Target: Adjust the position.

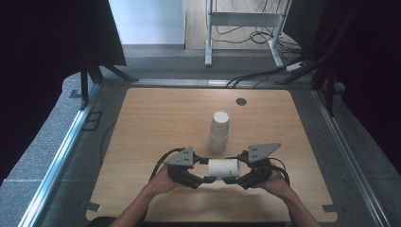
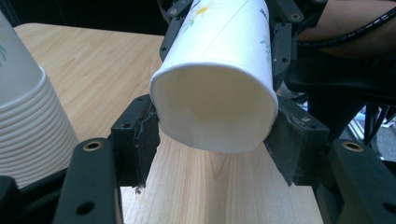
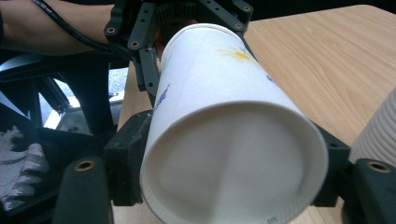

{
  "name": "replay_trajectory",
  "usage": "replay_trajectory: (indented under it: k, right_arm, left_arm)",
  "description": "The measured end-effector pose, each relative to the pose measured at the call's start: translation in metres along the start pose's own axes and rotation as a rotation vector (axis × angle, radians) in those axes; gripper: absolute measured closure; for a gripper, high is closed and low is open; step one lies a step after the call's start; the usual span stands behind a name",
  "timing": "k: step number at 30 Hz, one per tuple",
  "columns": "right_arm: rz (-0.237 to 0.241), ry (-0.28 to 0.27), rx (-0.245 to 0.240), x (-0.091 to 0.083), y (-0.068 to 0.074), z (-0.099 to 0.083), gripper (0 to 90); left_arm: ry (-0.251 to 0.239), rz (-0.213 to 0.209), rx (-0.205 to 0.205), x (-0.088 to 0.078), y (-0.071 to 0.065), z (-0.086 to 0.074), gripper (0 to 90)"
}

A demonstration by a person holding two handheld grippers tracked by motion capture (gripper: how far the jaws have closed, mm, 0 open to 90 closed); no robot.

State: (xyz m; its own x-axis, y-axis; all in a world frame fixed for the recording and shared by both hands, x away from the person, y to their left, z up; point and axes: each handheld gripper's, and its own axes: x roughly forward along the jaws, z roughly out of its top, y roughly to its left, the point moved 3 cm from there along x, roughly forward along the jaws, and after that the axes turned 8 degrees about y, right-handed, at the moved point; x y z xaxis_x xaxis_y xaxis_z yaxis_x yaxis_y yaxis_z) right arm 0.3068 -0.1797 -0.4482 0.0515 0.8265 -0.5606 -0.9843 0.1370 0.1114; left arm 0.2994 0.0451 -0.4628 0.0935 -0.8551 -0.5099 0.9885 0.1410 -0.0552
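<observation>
The paper cup (image 1: pixel 223 168) lies on its side in the air between my two sets of fingers, clear of the bench (image 1: pixel 156 118), and I read this as the middle of a hand-over or a pull-apart: each gripper has one end of it. In the left gripper view the cup's closed base (image 2: pixel 215 112) sits between the left gripper's (image 1: pixel 204 178) fingers (image 2: pixel 140 144), which are closed in as far as they go and pressing on both sides of it; the wall looks slightly dented where they bite. In the right gripper view the rolled rim (image 3: pixel 233 168) faces the camera, and the right gripper's (image 1: pixel 232 179) fingers (image 3: pixel 128 154) flank it on both sides, partly open; I cannot tell for sure whether their pads are pressing on the paper or just lying against it. I cannot tell either whether this is one cup or two nested. Just beyond the fingers, on the bench, stands the upturned stack of cups (image 1: pixel 219 132), whose ribbed rims show at the edge of both gripper views. My judgement is that the next move calls for one side to give way cleanly: ease the right fingers clear, or draw the two hands gently apart along the cup's axis, keeping the left grip light enough not to crush the thin paper.
</observation>
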Motion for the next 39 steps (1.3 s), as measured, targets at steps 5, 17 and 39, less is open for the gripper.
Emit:
replay_trajectory:
  k: [5, 17, 39]
  right_arm:
    - [-0.023, 0.018, 0.005, -0.003, -0.002, 0.0, 24.6]
    - [-0.1, 0.175, -0.018, -0.009, -0.005, 0.001, 17.2]
    - [-0.186, 0.572, -0.147, 0.017, -0.003, 0.019, 14.8]
  left_arm:
    - [0.049, 0.011, 0.014, -0.001, 0.001, 0.002, 37.0]
    - [0.225, 0.049, 0.057, -0.003, 0.004, 0.01, 36.7]
    - [0.445, 0.088, 0.128, 0.007, 0.005, 0.028, 36.5]
